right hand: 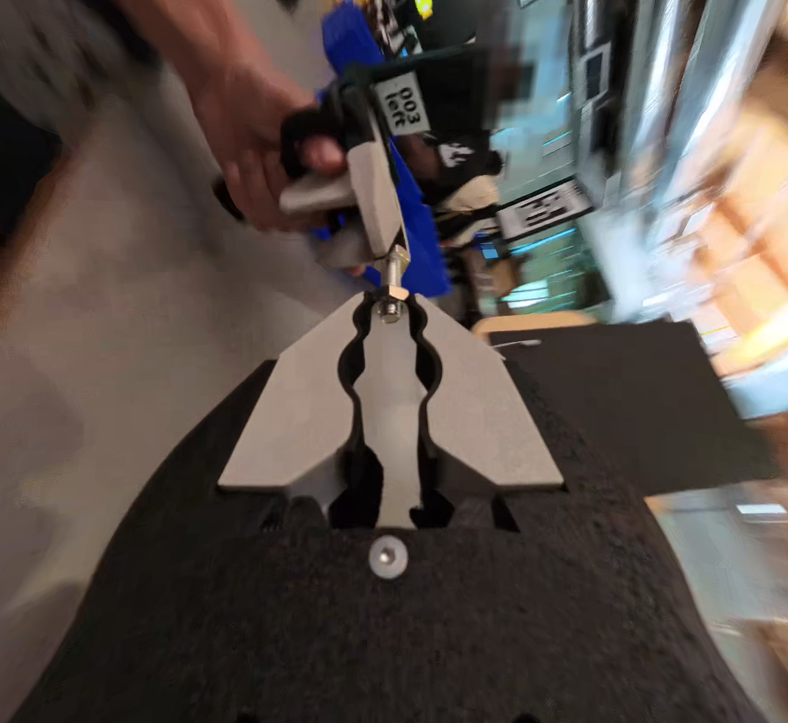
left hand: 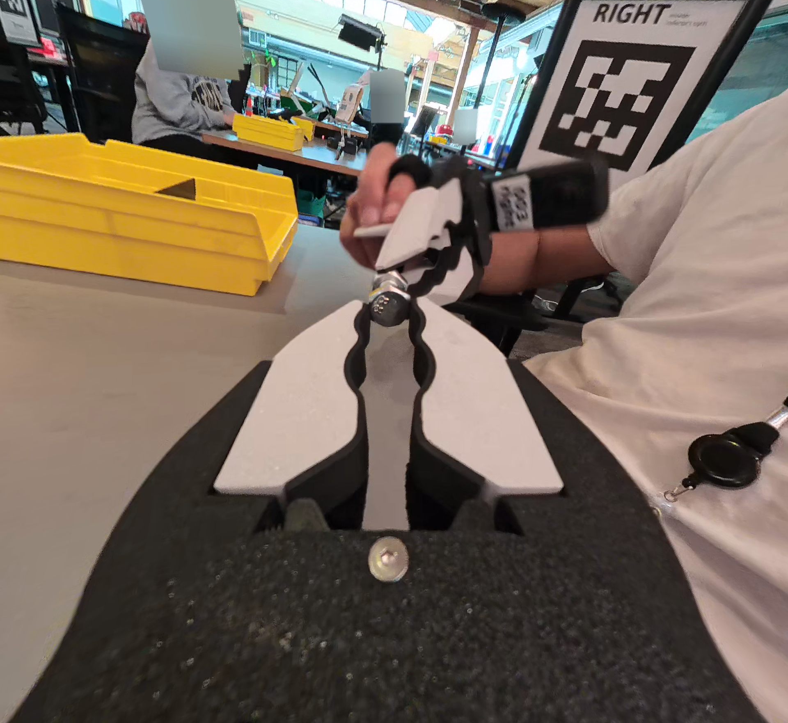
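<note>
Left tool (left hand: 389, 312) grips a steel bolt's (left hand: 389, 310) head; right tool (right hand: 389, 302) clamps the nut (right hand: 394, 292) on it, above the table (left hand: 128, 361), beside a yellow bin (left hand: 140, 212).

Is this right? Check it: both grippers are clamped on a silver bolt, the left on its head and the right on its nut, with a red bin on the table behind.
One detail is wrong: the bin is yellow, not red, as the left wrist view shows. The rest holds: the left gripper grips the head of the silver bolt, and the right gripper grips the nut.
</note>
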`<state>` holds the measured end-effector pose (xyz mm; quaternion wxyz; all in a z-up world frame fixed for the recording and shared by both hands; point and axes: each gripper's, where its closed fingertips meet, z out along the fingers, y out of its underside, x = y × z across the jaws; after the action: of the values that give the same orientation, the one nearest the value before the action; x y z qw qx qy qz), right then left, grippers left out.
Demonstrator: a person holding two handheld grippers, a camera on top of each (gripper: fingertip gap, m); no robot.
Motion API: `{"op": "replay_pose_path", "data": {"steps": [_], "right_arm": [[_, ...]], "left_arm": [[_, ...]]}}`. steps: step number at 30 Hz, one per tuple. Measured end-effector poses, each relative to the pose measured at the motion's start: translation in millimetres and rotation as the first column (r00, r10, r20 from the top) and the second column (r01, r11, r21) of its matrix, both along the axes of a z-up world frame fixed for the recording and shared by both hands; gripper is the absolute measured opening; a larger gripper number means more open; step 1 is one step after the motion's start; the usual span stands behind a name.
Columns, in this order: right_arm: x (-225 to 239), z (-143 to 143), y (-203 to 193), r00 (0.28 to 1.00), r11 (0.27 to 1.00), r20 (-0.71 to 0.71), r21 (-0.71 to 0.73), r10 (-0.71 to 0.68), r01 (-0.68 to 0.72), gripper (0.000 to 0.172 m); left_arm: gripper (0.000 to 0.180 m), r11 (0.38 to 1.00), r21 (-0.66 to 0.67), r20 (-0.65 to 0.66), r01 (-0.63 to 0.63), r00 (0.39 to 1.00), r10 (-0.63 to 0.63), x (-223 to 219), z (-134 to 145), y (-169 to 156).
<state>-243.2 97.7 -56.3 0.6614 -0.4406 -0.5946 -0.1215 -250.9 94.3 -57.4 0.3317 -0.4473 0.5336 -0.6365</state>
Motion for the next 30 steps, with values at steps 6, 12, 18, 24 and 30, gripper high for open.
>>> {"op": "replay_pose_path", "data": {"steps": [6,12,18,24,30], "right_arm": [[0.7,5.1,7.2,0.935,0.778,0.275,0.628,-0.223,0.001,0.017],[10.1,21.0,5.8,0.995,0.944,-0.074,0.317,-0.071,0.091,0.04],[10.8,0.4,4.4,0.787,0.713,-0.609,-0.595,-0.099,-0.371,0.049],[12.7,-1.9,16.3,0.437,0.053,-0.766,-0.519,-0.472,-0.853,0.036],[0.6,-9.9,10.5,0.415,-0.241,-0.703,-0.339,-0.578,-0.909,0.031]], "left_arm": [[0.017,0.996,-0.09,-0.007,-0.006,1.0,0.006,0.9,1.3,6.8],[0.017,0.996,-0.061,-0.016,-0.067,0.998,0.066,-2.3,-0.4,17.7],[0.017,0.996,-0.016,-0.014,-0.082,0.997,0.082,-4.1,0.0,21.2],[0.017,0.996,0.046,-0.012,-0.079,0.997,0.08,-2.7,-1.0,15.6],[0.017,0.987,0.131,-0.043,-0.091,0.994,0.097,0.2,-10.9,14.6]]}}
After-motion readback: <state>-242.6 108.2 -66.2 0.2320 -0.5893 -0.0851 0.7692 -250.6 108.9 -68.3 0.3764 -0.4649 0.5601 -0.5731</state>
